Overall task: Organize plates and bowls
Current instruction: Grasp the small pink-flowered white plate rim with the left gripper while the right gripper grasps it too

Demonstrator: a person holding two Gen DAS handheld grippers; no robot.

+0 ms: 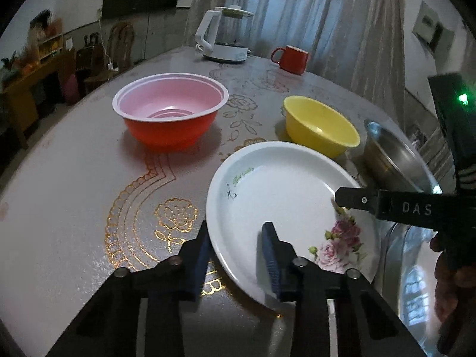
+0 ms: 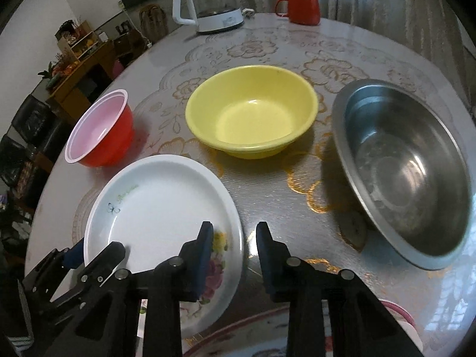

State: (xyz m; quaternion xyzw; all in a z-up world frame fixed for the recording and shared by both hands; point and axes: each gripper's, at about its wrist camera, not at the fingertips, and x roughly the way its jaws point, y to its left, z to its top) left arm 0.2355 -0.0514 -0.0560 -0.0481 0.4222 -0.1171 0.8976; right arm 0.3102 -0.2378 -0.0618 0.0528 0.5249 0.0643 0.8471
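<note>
A white plate (image 1: 282,196) (image 2: 154,202) with a rose print lies on the round table. My left gripper (image 1: 236,253) straddles its left rim, one pad outside and one over the plate's floor, and the jaws stand apart from the rim. My right gripper (image 2: 235,250) straddles the right rim, with a clear gap between the outer pad and the rim. Behind the plate stand a red bowl (image 1: 169,110) (image 2: 101,131) with a pink inside, a yellow bowl (image 1: 321,125) (image 2: 253,110) and a steel bowl (image 1: 395,157) (image 2: 401,172), each apart from the others.
A white kettle (image 2: 211,3) and a red mug (image 2: 302,9) stand at the table's far edge by the curtain. A pink-rimmed dish (image 2: 395,309) shows at the near edge. A person's hand (image 1: 446,282) holds the right gripper. Shelves and chairs stand off to the left.
</note>
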